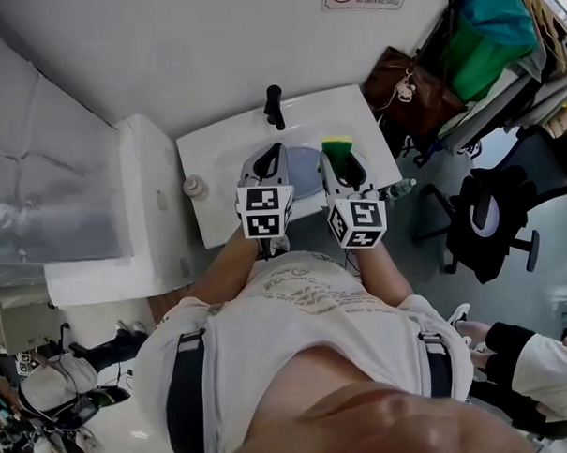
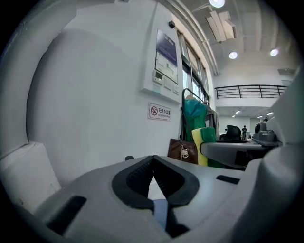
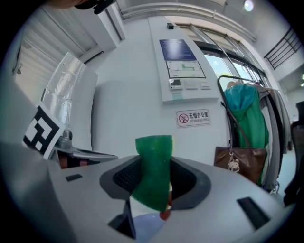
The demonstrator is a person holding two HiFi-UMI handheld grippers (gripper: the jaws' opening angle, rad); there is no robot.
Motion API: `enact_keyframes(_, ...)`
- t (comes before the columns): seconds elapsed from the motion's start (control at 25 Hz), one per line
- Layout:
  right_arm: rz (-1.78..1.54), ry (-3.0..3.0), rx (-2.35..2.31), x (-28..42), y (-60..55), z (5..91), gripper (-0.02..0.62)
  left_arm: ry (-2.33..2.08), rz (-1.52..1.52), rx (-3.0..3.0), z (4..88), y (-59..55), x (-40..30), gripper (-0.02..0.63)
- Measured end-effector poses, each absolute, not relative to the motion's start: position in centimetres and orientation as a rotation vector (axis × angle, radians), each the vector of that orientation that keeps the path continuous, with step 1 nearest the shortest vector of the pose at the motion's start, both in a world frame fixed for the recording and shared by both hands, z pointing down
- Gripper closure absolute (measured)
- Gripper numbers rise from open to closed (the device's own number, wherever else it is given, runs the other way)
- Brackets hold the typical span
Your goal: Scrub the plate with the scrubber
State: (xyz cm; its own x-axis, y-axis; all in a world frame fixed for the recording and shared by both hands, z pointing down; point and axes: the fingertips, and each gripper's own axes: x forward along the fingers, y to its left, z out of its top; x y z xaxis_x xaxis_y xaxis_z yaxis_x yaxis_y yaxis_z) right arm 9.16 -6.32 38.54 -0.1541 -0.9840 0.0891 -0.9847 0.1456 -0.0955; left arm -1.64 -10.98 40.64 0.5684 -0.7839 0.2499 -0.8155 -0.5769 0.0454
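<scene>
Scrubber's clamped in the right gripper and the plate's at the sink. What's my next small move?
Probably ease the right gripper down so the green scrubber meets the bluish plate. The scrubber stands clamped beside the plate's edge over the sink, and no contact between them shows.

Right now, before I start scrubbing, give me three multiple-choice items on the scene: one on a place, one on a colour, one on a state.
1. Where is the plate? A on a shelf; B in the sink; C on a stove.
2. What colours is the scrubber? A green and yellow; B red and white; C all black.
3. The right gripper is: A open and empty; B shut on the plate; C shut on the scrubber.

Answers: B, the pale blue plate shows inside the white basin; A, the head view shows a green face over yellow; C, the green scrubber is clamped between its jaws.
</scene>
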Motion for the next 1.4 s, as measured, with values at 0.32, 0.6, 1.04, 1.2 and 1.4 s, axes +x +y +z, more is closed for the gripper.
enact_keyframes(0.32, 0.253, -2.352, 2.005, 8.1, -13.2, 39.7, 0.416, -1.325, 0.354, 2.614, 42.0, -17.1, -2.7, 0.584)
enact_keyframes(0.6, 0.304, -2.33, 1.939, 8.9, -16.2, 41.8, 0.416, -1.364, 0.381, 2.543, 44.0, -19.9, -3.5, 0.584)
enact_keyframes(1.04, 0.382, -2.379, 1.756, 10.0, -19.3, 45.6, 0.416, -1.495, 0.476, 2.362, 47.7, -22.0, -6.1, 0.584)
enact_keyframes(1.2, 0.402, -2.391, 1.728, 10.4, -19.9, 46.2, 0.416, -1.444, 0.585, 2.301, 51.3, -21.6, -6.2, 0.584)
enact_keyframes(1.4, 0.409, -2.387, 1.69, 10.4, -19.6, 47.3, 0.416, -1.404, 0.683, 2.178, 56.0, -20.8, -7.4, 0.586)
